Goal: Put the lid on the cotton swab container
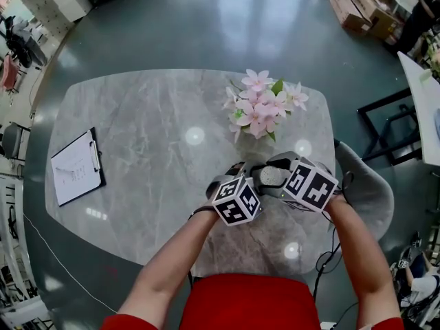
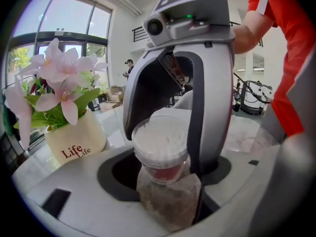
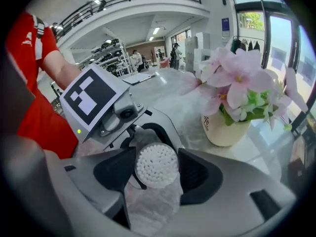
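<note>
Currently: container (image 2: 160,159) clamped low at its red base in left tool (image 2: 168,199), over counter (image 1: 137,115), near flowers (image 1: 265,105). Clear lid (image 2: 160,132) apparently on top. Right tool (image 3: 157,174) released, pads loose either side of lid. Judged light, thin-walled, slick, crushable. Best to grip sides gently near rim, press lid straight down.

Upright on marble table (image 2: 168,204): cotton swab container (image 2: 163,168), small clear round tub, red label band, packed with white swabs. Clear lid (image 3: 156,165) looks seated on top, swab tips showing through.
</note>
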A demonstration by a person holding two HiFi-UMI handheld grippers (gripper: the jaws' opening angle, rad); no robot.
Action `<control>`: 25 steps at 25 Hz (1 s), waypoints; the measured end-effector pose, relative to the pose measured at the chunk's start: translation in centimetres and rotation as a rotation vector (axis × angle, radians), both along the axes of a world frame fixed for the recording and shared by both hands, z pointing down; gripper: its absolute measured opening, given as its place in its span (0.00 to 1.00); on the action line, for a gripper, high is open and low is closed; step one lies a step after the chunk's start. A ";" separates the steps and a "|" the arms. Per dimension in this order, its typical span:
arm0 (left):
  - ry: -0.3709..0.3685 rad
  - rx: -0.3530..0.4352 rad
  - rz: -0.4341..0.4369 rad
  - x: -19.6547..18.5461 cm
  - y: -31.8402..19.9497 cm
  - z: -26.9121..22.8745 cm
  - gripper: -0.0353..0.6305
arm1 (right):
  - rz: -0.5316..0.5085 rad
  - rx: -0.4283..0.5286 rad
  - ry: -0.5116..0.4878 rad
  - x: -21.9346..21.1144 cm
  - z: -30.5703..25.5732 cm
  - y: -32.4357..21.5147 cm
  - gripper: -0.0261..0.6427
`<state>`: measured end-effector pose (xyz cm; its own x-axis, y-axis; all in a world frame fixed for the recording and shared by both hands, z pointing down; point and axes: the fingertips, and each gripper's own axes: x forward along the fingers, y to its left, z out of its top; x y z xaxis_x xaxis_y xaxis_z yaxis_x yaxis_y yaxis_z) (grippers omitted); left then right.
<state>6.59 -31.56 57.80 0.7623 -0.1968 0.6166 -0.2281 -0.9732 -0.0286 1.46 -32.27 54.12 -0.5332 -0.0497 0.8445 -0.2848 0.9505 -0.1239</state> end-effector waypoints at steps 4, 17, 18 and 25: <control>-0.011 0.011 0.000 -0.1 0.0 0.2 0.56 | 0.001 -0.011 0.040 -0.2 0.2 0.0 0.47; 0.071 0.165 -0.009 -2.4 0.9 -3.4 0.56 | 0.014 -0.061 -0.002 -0.1 0.4 0.0 0.48; 0.085 0.187 -0.009 -2.4 1.1 -3.9 0.56 | 0.019 -0.060 -0.007 -0.1 0.4 0.0 0.48; 0.103 0.261 0.013 -2.5 2.0 -5.1 0.56 | 0.018 -0.049 -0.016 -0.1 0.3 0.0 0.48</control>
<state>4.04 -29.54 52.67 0.8221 -0.3284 0.4651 -0.2301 -0.9388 -0.2562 1.40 -32.24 54.38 -0.5457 -0.0183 0.8378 -0.2999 0.9378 -0.1749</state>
